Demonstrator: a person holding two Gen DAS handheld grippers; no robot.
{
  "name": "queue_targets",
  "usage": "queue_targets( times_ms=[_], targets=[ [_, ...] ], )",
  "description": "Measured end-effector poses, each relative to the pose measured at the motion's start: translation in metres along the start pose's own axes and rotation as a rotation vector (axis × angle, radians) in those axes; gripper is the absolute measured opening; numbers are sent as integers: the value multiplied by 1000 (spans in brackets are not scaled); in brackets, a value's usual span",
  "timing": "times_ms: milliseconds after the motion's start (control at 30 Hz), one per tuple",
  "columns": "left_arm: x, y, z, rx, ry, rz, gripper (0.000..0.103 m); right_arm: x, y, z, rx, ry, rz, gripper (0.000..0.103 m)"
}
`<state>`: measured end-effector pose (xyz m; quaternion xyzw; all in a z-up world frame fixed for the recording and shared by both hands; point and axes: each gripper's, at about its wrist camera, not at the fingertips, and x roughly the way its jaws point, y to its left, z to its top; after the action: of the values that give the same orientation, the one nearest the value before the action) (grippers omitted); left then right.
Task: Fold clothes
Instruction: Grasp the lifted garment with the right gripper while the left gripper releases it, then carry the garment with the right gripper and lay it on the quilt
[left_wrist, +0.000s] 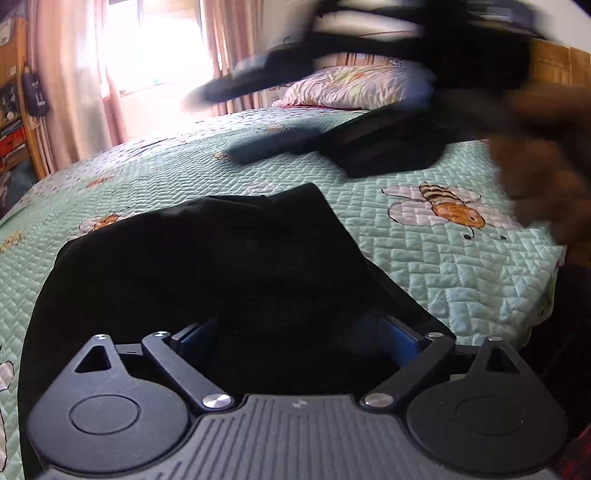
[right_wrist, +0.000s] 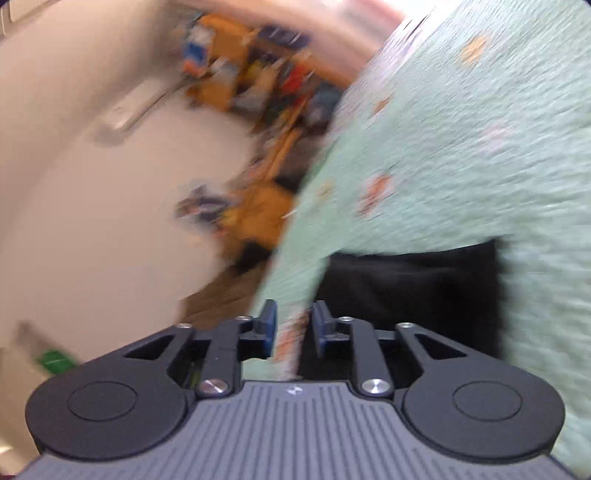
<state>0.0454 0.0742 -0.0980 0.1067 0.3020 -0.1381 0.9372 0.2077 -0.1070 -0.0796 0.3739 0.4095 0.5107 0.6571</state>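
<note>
Black garment (left_wrist: 207, 266): lies bunched on quilted bed (left_wrist: 443, 266), beneath left gripper (left_wrist: 295, 332), jaws wide, empty. Right gripper (right_wrist: 291, 328): jaws partly apart, empty. Risk: hasty regrasp pinches quilt too.

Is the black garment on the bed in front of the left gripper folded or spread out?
Folded, at least partly: the black garment lies on the green quilt as a compact shape with one layer's corner over another.

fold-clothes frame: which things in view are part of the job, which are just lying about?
Job:
- black garment by the left gripper
- folded dark clothes further up the bed
- right gripper

Lying about:
- pillow
- bee-print quilt
- curtains
- cluttered shelves
</note>
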Motion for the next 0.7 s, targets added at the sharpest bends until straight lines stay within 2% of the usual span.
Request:
queue_targets(
  times_ms=[67,100,133,167,333,433,533,600,700],
  targets=[
    [2,-6,-2,33,8,13,98,25,-24,9,43,46,-41,39],
    [4,-7,-3,40,10,17,97,29,-44,9,104,33,-74,39],
    [5,-6,-3,33,11,13,97,31,-66,9,171,15,-107,25],
    [6,-5,-4,22,12,6,97,28,-76,6,207,-4,-99,0],
    [7,2,-6,-7,9,-19,97,6,-116,-10,348,-101,-10,0],
    [5,3,-7,-17,-3,-21,97,6,-111,-10,337,-91,-34,0],
    [-8,9,-7,-48,-26,-33,93,-1,-92,-7,259,-93,-103,0],
    [-23,18,-6,-84,-41,-56,91,-9,-75,-5,183,-109,-160,5],
    [-53,44,3,-192,-85,-123,91,-19,-50,-3,73,-144,-225,21]
  ],
)
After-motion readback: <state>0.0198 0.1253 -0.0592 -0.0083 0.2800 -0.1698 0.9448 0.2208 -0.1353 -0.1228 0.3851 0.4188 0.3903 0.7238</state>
